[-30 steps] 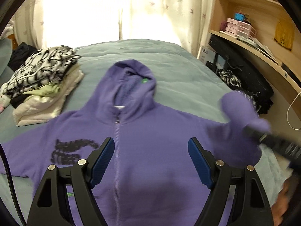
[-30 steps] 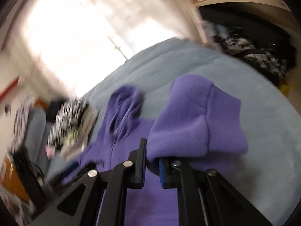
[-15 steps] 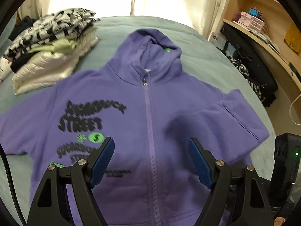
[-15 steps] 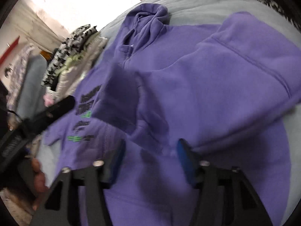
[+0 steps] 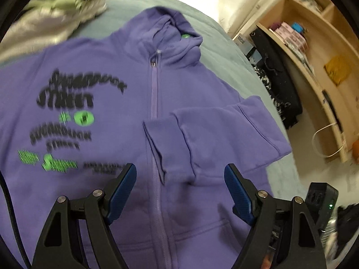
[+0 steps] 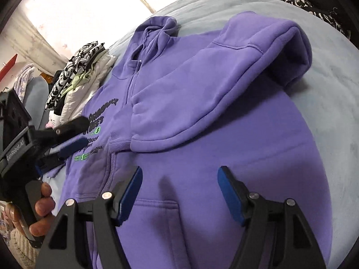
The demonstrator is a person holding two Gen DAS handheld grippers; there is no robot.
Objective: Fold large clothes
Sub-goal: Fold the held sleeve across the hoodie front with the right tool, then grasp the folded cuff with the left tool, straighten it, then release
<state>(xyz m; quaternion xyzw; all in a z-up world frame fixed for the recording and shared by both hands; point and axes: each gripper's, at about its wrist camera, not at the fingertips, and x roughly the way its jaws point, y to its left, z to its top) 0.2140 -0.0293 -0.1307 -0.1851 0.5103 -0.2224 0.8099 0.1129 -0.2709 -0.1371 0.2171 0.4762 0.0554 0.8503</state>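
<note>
A second ago the right gripper (image 6: 179,192) was clamped on the sleeve (image 6: 202,94) of the purple zip-up fleece hoodie (image 5: 125,94); now that sleeve lies folded across the chest and the blue-padded jaws are spread wide, holding nothing. The left gripper (image 5: 180,189) hovers over the zipper, just as wide and empty. The hoodie's flat on the grey-blue bedspread (image 6: 325,94), beside a pile of folded clothes (image 6: 83,76).
</note>
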